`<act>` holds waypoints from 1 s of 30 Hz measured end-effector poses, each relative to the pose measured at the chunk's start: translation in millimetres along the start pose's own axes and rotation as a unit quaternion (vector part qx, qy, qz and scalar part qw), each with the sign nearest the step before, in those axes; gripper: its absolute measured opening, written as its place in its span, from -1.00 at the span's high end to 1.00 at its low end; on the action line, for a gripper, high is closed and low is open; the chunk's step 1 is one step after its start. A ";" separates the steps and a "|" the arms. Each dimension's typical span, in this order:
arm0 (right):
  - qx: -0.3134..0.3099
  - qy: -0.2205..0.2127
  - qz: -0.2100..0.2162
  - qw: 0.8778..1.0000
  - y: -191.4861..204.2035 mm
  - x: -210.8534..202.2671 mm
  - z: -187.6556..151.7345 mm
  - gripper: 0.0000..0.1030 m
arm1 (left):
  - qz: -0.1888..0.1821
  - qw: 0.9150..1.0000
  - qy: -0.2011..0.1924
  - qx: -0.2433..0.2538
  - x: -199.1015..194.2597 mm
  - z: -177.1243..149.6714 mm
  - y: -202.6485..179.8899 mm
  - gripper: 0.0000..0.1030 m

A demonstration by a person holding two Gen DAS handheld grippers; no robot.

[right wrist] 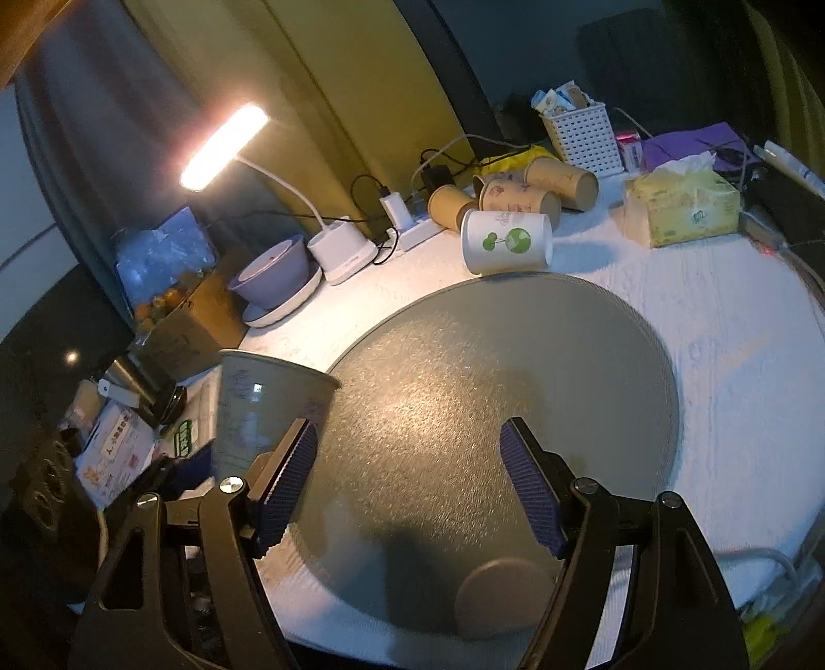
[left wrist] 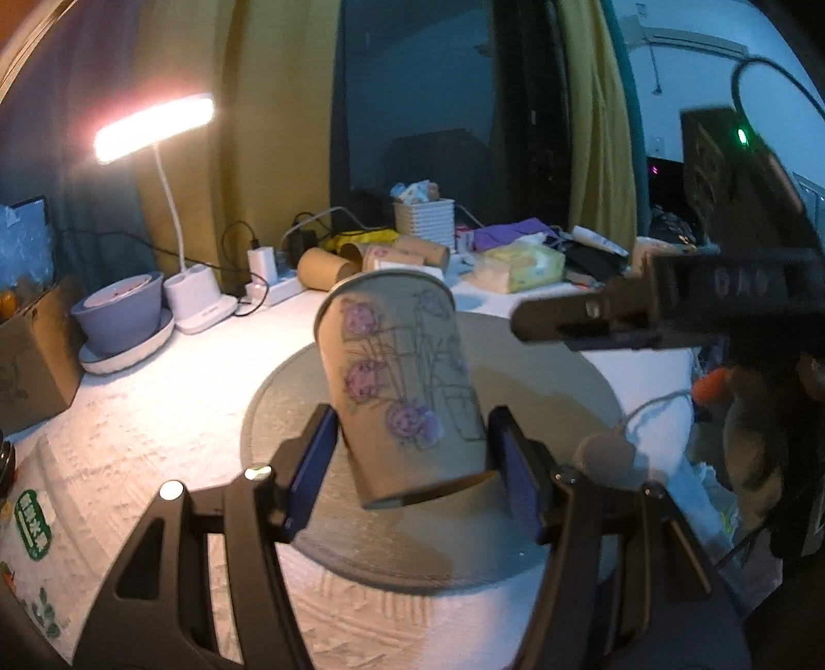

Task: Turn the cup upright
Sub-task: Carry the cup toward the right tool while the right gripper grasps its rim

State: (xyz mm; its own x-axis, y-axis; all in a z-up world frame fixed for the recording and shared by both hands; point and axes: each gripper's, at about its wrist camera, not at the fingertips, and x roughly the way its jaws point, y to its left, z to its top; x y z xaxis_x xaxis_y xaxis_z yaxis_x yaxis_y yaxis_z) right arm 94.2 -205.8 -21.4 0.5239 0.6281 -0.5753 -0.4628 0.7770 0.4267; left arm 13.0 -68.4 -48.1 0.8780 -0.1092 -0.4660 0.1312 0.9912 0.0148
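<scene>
Left gripper (left wrist: pixel 410 464) pinching tilted brown flower-printed paper cup (left wrist: pixel 399 386) above round grey mat (right wrist: pixel 515 371), right gripper (right wrist: pixel 407 479) spread empty, right view alone showing white tree-printed cup (right wrist: pixel 508 242) lying sideways.

Your bench (right wrist: pixel 732 330) is covered in a white textured cloth, with a round grey mat (right wrist: pixel 515 402) lying on it in front of you. Behind it hang mustard-yellow curtains (left wrist: pixel 268 129) on either side of a dark window pane (left wrist: pixel 412 93). A white gooseneck desk lamp (right wrist: pixel 224 147) with a glowing bar head stands at the back left and throws warm light across the cloth. Just beside its base you have a white power strip (right wrist: pixel 420 234) with a charger and black cables plugged in. The wall at far right is pale, with a white air-conditioning unit (left wrist: pixel 691 46) mounted high.
</scene>
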 end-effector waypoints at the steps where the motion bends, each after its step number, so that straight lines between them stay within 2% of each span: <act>1: 0.002 -0.001 0.008 1.000 0.6 -1.9 0.1 -0.48 | 0.000 1.000 -0.003 0.005 -0.6 -0.7 -2.4 -0.20; 6: 0.012 -0.003 0.054 0.998 5.5 -4.6 2.4 -0.48 | -0.003 0.999 -0.022 0.029 -7.2 -3.8 -13.2 -0.20; 13: 0.036 0.011 0.099 0.994 7.3 8.6 2.5 -0.48 | -0.020 0.999 -0.028 0.031 -7.3 -5.2 -10.5 -0.20; 20: 0.044 0.025 0.122 0.991 10.0 17.8 2.4 -0.48 | -0.066 0.996 -0.045 0.036 -10.5 -7.9 -13.6 -0.20; 30: 0.065 0.033 0.144 0.987 4.8 23.6 3.5 -0.48 | -0.082 0.994 -0.056 0.043 -13.2 -7.8 -17.4 -0.20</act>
State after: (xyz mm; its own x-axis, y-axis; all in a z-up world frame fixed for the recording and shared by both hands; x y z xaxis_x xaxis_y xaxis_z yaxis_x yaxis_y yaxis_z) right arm 106.8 -187.1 -30.5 0.3345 0.8228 -0.4595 -0.4871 0.5684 0.6631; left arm -4.5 -83.6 -49.1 0.8866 -0.2818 -0.3668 0.3122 0.9497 0.0251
